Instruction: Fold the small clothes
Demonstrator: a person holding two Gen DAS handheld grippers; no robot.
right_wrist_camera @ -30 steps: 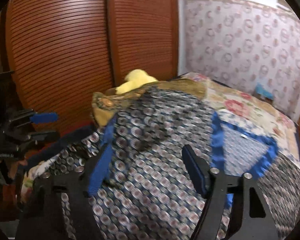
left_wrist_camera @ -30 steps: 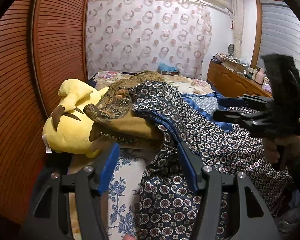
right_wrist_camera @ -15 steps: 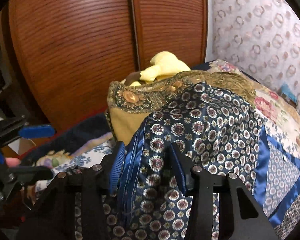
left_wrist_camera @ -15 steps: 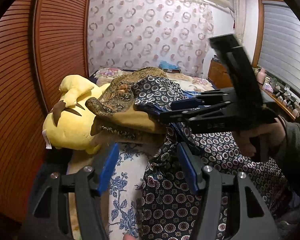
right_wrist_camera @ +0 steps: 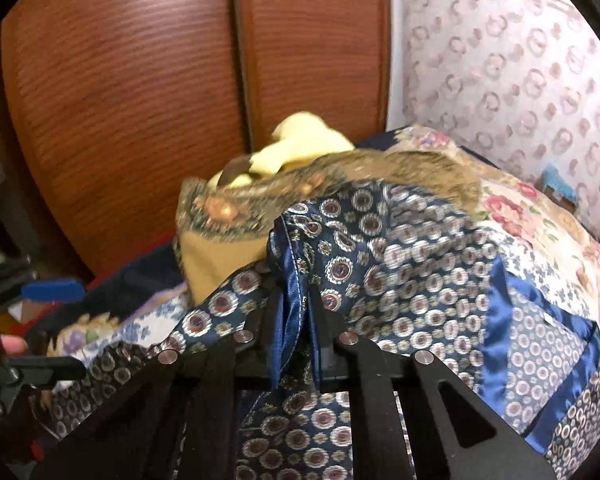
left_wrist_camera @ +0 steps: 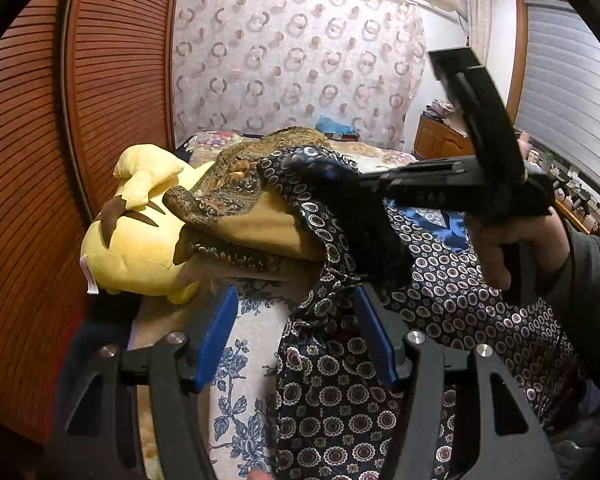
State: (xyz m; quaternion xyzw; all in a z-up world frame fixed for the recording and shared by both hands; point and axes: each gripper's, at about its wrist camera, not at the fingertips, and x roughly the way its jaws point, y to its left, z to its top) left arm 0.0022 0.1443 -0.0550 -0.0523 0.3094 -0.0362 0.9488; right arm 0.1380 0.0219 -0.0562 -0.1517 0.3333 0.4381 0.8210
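Right gripper closing on bunched navy patterned garment.

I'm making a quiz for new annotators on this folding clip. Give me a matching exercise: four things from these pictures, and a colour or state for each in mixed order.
Things:
1. right gripper
2. left gripper
3. plush toy
4. wardrobe doors

States:
A. yellow, lying on the bed
B. jaws closing on the blue satin edge of the patterned garment
C. jaws apart, gripping nothing
D. reddish-brown, slatted

Pairs: 1-B, 2-C, 3-A, 4-D
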